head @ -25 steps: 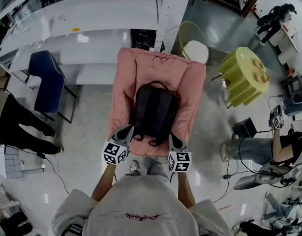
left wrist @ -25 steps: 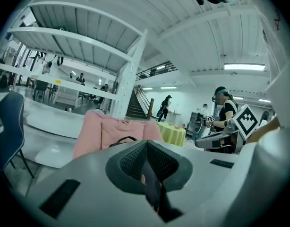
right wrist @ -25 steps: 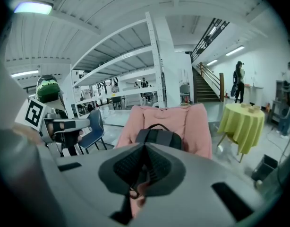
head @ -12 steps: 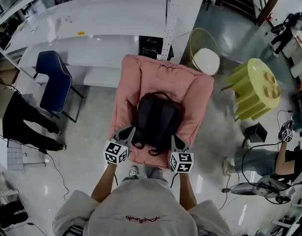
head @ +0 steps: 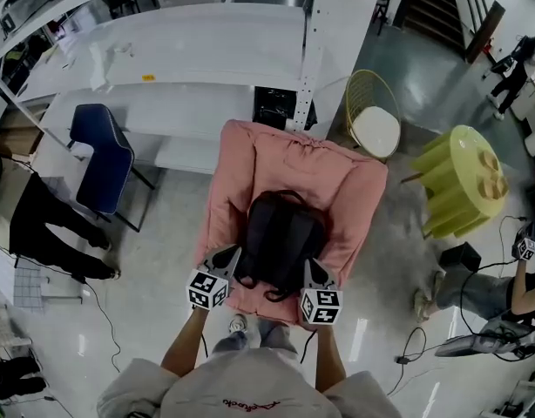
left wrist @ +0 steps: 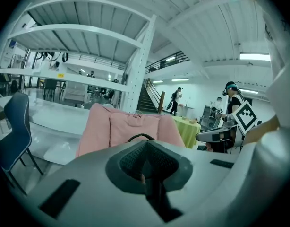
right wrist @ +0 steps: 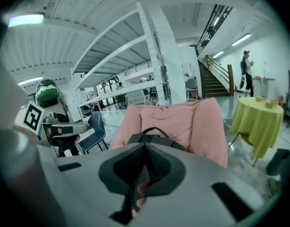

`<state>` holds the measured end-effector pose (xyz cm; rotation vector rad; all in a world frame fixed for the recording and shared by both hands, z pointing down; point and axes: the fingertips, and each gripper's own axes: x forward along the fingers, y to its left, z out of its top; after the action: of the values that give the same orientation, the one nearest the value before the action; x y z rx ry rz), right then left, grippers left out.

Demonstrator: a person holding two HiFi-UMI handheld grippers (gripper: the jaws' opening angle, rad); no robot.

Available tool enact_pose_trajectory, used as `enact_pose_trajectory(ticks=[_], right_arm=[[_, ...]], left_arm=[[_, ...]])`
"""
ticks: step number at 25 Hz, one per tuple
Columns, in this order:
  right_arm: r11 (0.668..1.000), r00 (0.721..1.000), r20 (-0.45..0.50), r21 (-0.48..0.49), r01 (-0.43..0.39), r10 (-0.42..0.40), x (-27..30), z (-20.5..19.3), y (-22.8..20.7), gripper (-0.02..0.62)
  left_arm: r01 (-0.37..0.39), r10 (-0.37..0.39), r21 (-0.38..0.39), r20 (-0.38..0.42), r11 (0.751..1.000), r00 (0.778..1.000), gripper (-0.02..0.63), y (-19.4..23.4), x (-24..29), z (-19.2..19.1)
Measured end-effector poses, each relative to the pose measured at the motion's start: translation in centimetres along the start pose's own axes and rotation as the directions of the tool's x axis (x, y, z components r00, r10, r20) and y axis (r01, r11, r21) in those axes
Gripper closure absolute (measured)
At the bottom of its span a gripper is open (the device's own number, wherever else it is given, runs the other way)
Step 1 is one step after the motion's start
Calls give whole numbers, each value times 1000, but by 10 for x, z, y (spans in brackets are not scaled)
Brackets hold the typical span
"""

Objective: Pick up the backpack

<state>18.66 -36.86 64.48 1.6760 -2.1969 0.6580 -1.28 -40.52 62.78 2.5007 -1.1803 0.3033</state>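
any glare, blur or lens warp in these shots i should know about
Head view: strong fisheye bends the white shelving, and lights glare off the glossy floor; the backpack is sharp. Left gripper view and right gripper view: dark round vignette; left tool and right tool look soft up close, pink armchair clear.

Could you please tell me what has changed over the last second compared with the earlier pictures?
Very little. The head view has drifted, so everything sits lower in the picture. The left gripper and right gripper still flank the near end of the black backpack with their jaws shut. Nothing was visibly taken hold of or let go. The backpack still lies on the pink armchair.
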Motion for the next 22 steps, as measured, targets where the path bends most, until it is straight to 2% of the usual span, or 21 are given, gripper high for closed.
enact_pose_trajectory(ticks=[8,14,22], right_arm=[[999,999,31,-27,-20,21,14,30,-10,577],[999,997,71,-36,-1,3,17,51,-21,577],[999,999,46,-27,24,-23,22,32,-27,577]], left_arm=[[-13,13,0,26,1000,1000,596,1,19,17],[3,-3,12,30,1000,1000,596,-2,28,24],[-4,5,-31,42,1000,999,596,4,37,17]])
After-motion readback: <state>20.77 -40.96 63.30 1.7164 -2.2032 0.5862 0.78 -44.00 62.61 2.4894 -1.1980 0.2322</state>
